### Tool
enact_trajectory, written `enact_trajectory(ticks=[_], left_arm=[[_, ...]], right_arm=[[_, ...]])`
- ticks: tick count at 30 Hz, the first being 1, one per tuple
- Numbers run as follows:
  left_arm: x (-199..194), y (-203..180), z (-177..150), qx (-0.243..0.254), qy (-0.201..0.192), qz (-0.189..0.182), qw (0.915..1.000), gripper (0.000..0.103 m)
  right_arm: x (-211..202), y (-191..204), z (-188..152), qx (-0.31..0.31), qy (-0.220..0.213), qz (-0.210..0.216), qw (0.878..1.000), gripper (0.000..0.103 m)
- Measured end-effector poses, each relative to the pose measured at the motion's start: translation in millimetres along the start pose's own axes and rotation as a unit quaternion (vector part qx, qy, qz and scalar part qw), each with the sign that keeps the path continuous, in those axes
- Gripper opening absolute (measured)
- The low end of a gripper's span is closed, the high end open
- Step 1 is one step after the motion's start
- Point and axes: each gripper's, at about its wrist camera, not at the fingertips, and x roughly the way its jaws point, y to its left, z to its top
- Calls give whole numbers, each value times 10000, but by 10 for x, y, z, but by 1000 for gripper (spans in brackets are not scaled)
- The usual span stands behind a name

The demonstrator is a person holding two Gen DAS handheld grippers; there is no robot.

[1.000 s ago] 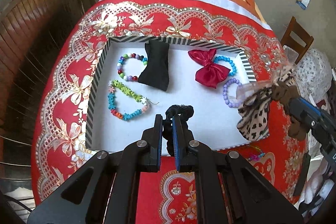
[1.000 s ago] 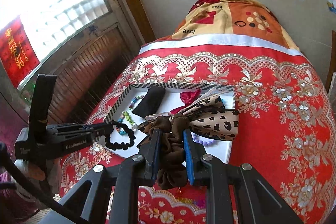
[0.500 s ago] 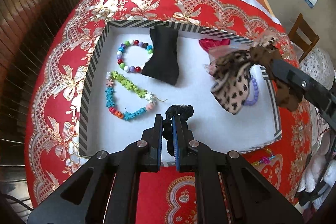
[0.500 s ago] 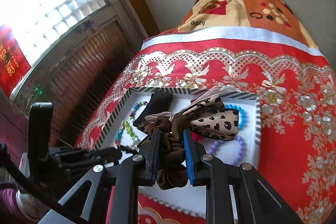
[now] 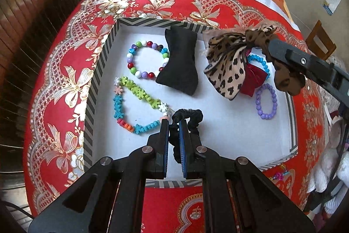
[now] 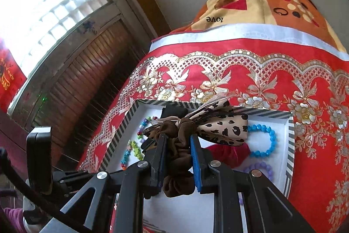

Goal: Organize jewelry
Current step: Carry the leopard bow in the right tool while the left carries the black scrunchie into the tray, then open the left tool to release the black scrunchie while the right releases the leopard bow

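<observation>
A white tray (image 5: 229, 130) with a striped rim (image 6: 291, 137) lies on the red cloth. My left gripper (image 5: 173, 121) is shut on a black scrunchie (image 5: 192, 116), held over the tray's near middle. My right gripper (image 6: 177, 137) is shut on a brown scrunchie with a leopard-print bow (image 6: 220, 127), which hangs above the tray's far right part (image 5: 226, 62). In the tray lie a multicoloured bead bracelet (image 5: 146, 59), a black pouch (image 5: 180, 63), a flower-bead bracelet (image 5: 135, 108), a red bow (image 5: 253, 80), a blue bracelet (image 6: 265, 141) and a purple bracelet (image 5: 267, 102).
The red and gold cloth (image 5: 72, 88) covers a rounded table, with a printed blanket (image 6: 261, 1) draped at its far end. Small colourful beads (image 5: 280, 175) lie on the cloth just outside the tray's near right corner. A wooden chair (image 5: 320, 43) stands at the right.
My right gripper carried the leopard bow scrunchie from beyond the tray's right edge to over its far right part, covering the red bow. My left gripper came lower and closer to the tray.
</observation>
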Motion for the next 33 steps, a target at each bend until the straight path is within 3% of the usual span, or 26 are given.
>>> enact_trajectory(ticks=[14, 23, 33], left_arm=[[178, 32, 42, -72, 170, 34, 9998, 8], [307, 104, 33, -149, 322, 99, 9993, 8], [379, 113, 31, -179, 353, 189, 9990, 8]], right_arm=[[409, -226, 172, 569, 4, 22, 9984, 20], [827, -262, -117, 566, 651, -33, 9963, 20], [1024, -208, -131, 415, 898, -39, 9951, 21]])
